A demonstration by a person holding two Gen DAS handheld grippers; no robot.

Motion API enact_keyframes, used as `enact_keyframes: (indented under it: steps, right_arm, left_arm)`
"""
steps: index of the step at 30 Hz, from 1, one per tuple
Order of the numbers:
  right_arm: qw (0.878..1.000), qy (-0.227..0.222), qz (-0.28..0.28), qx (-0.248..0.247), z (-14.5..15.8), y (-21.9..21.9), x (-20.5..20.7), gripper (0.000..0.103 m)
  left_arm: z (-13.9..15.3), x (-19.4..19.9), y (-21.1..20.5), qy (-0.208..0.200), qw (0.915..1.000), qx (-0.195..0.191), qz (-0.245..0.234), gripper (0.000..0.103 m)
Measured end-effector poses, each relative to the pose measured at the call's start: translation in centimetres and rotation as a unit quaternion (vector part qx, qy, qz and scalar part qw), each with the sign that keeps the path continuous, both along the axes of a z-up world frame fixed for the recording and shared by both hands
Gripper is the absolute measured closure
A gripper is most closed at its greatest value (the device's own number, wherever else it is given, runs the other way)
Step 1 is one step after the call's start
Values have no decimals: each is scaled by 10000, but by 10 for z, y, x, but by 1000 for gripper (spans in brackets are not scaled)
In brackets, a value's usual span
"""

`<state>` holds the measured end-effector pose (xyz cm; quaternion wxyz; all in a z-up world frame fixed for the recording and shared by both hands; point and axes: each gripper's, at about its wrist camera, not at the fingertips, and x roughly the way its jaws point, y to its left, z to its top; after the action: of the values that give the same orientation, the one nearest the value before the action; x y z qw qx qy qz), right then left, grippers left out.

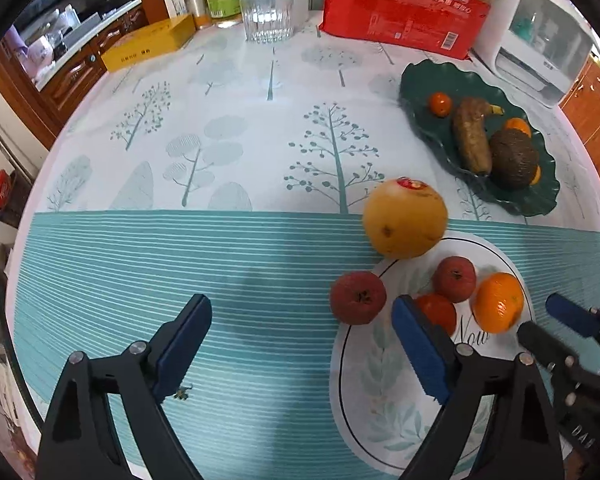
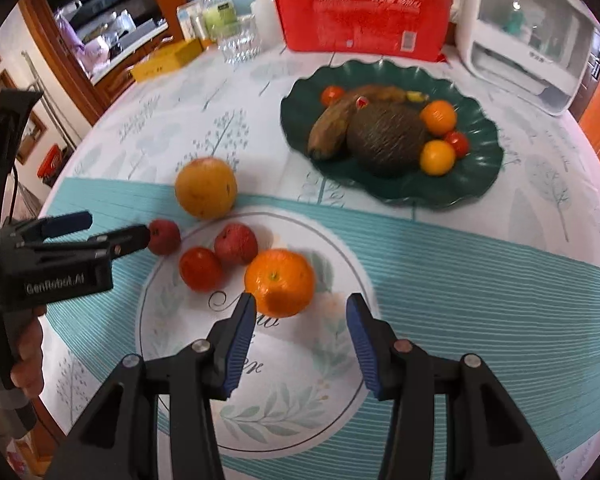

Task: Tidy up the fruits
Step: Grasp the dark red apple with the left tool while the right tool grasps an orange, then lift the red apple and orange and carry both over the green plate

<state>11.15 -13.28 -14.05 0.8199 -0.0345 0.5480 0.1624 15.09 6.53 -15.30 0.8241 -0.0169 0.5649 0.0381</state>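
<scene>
Legibly, the left gripper (image 2: 118, 229) body carries white "GenRobot.AI" lettering; its fingers are spread and empty, tips just beside a small dull-red fruit (image 2: 163, 237) lying on the tablecloth (image 1: 220, 140). The right gripper (image 2: 301, 346) is likewise spread, holding nothing, blue ribbed pads either side of the space just short of a glossy mandarin (image 2: 279, 282). The mandarin, a tomato (image 2: 200, 269) and a second red fruit (image 2: 236, 244) sit on a printed circular motif (image 2: 256, 408) with leaf sprigs and cursive script, only partly readable. A yellow pear-like fruit (image 1: 405, 219), red sticker on top, rests at the motif's edge. Farther back, a dark-green scalloped plate (image 2: 484, 160) holds a browned banana (image 2: 330, 126), a rough-skinned avocado (image 2: 386, 138), mandarins and tomatoes. Behind: a red carton (image 1: 404, 12) with Chinese print, a ribbed glass tumbler (image 1: 266, 16), a yellow box (image 1: 148, 42).
</scene>
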Motion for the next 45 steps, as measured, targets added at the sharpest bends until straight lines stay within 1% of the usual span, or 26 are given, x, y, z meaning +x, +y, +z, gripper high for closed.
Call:
enact_keyframes:
  steps: [5, 7, 10, 12, 14, 16, 21, 26, 30, 33, 37, 41, 45]
  right_arm:
    - [9999, 60, 66, -114, -9, 7, 4, 56]
    - [9999, 100, 101, -50, -12, 9, 6, 56]
    - [9998, 86, 175, -9, -14, 13, 7, 56]
    - [9997, 65, 221, -6, -15, 17, 8, 56]
    - [9997, 70, 220, -81, -17, 20, 10, 56]
    - [9996, 58, 234, -113, -20, 22, 11, 55]
    - [9996, 0, 270, -92, -22, 22, 12, 56]
    - [9997, 1, 242, -41, -24, 21, 11, 56]
    - [9998, 12, 199, -18, -24, 20, 10, 57]
    - [9999, 79, 133, 39, -24, 18, 10, 57]
    - [9996, 193, 22, 200, -21, 13, 6, 58]
    - [9991, 179, -32, 386, -8, 6, 2, 58]
    - [9992, -103, -36, 377, 18, -1, -1, 58]
  left_arm:
    - [-13, 7, -3, 143, 9998, -132, -37, 16]
    - [-18, 9, -5, 193, 9997, -123, -59, 22]
    - [-22, 12, -6, 210, 9993, -307, -86, 29]
    - [-24, 14, -9, 194, 9992, -337, -129, 33]
    - [-25, 15, -12, 189, 9991, -329, -184, 40]
    - [-28, 17, -15, 245, 9990, -315, -220, 55]
    - [-28, 17, -19, 173, 9989, -330, -286, 71]
    - [-27, 14, -17, 113, 9989, -399, -222, 72]
    - [-28, 11, -15, 143, 9987, -449, -195, 72]
    - [-26, 7, -13, 164, 9984, -517, -164, 72]
    - [-19, -2, -15, 192, 9983, -508, -198, 72]
    - [-6, -11, -21, 236, 9978, -554, -291, 72]
    - [22, -9, -32, 88, 9969, -590, -504, 72]
